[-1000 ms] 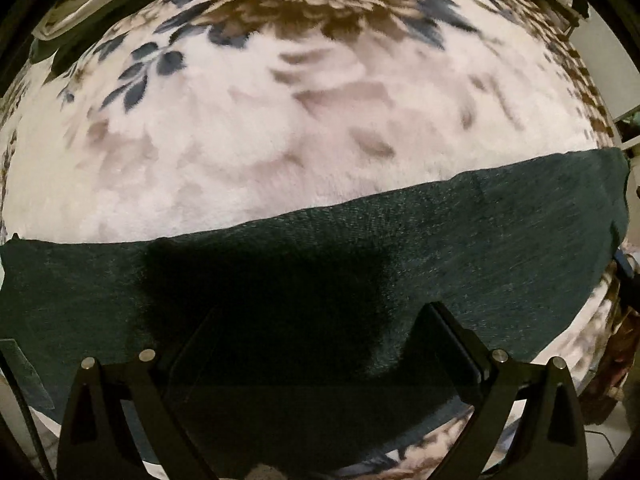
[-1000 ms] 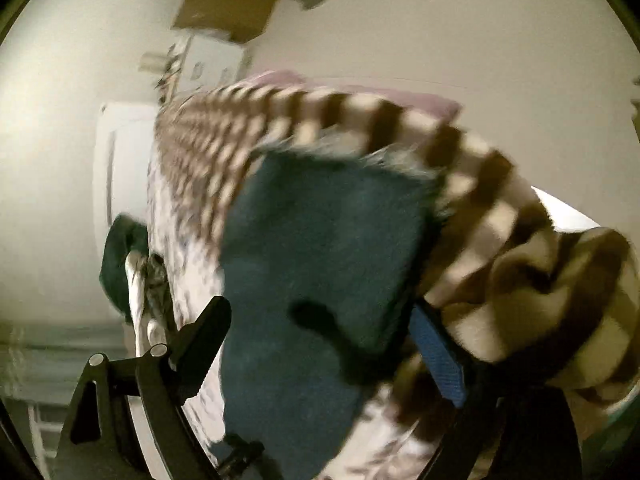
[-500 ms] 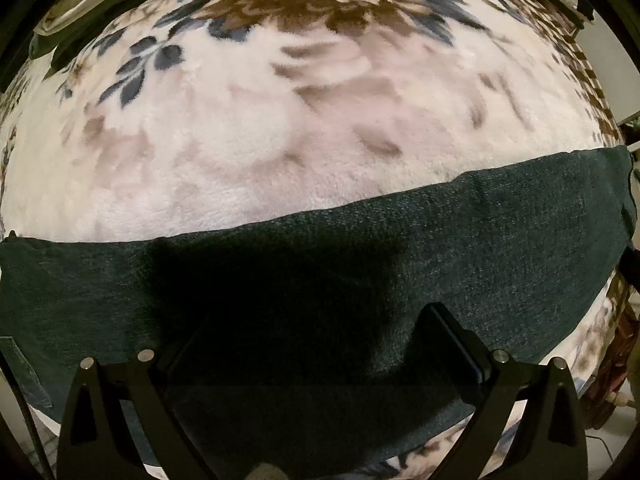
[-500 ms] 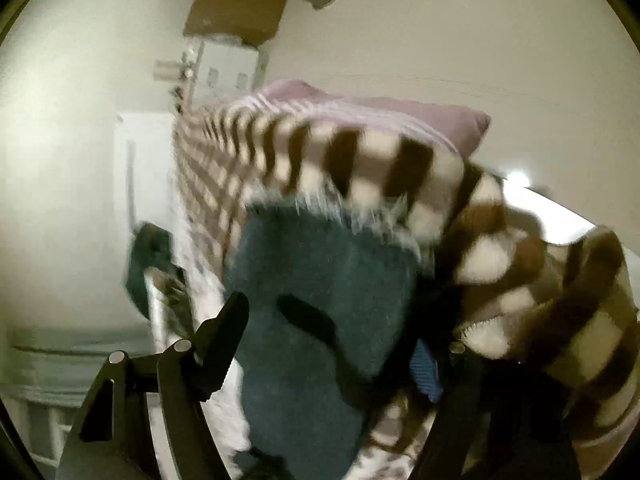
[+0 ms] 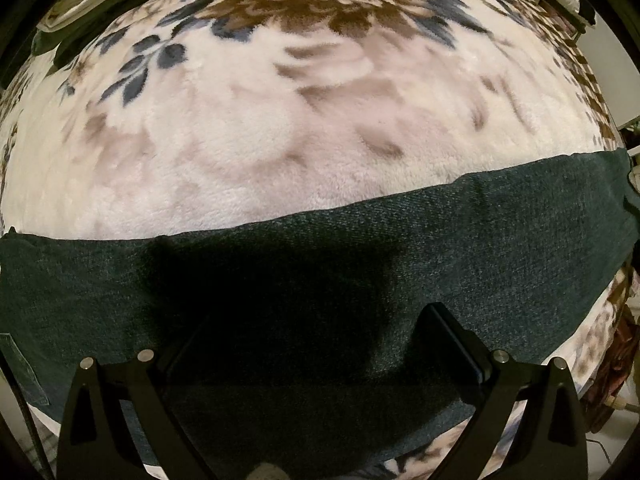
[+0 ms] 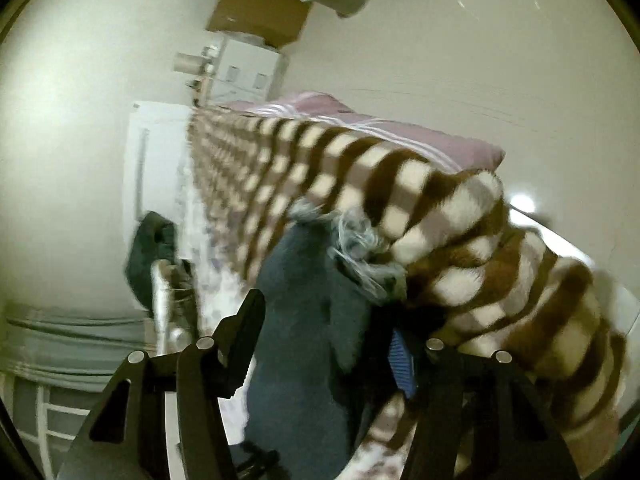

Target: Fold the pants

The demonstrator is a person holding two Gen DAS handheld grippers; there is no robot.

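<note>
The dark green-blue denim pants (image 5: 460, 248) lie as a long band across a floral fleece blanket (image 5: 260, 140). My left gripper (image 5: 312, 344) hovers just above the band, jaws wide apart and empty, its shadow on the cloth. In the right wrist view the frayed leg end of the pants (image 6: 316, 280) lies between the spread jaws of my right gripper (image 6: 324, 320), beside a brown checked blanket (image 6: 400, 184). I see no grip on the cloth.
A pink striped pillow (image 6: 360, 116) sits behind the checked blanket. A cardboard box (image 6: 260, 16) and a white cabinet (image 6: 248, 72) stand by the wall. Dark clothing (image 6: 148, 256) hangs on a white frame at the left. The bed's edge runs along the right (image 5: 600, 320).
My right gripper has shifted, so the pants leg end and checked blanket slid right and lower in its view. The left gripper has barely moved.
</note>
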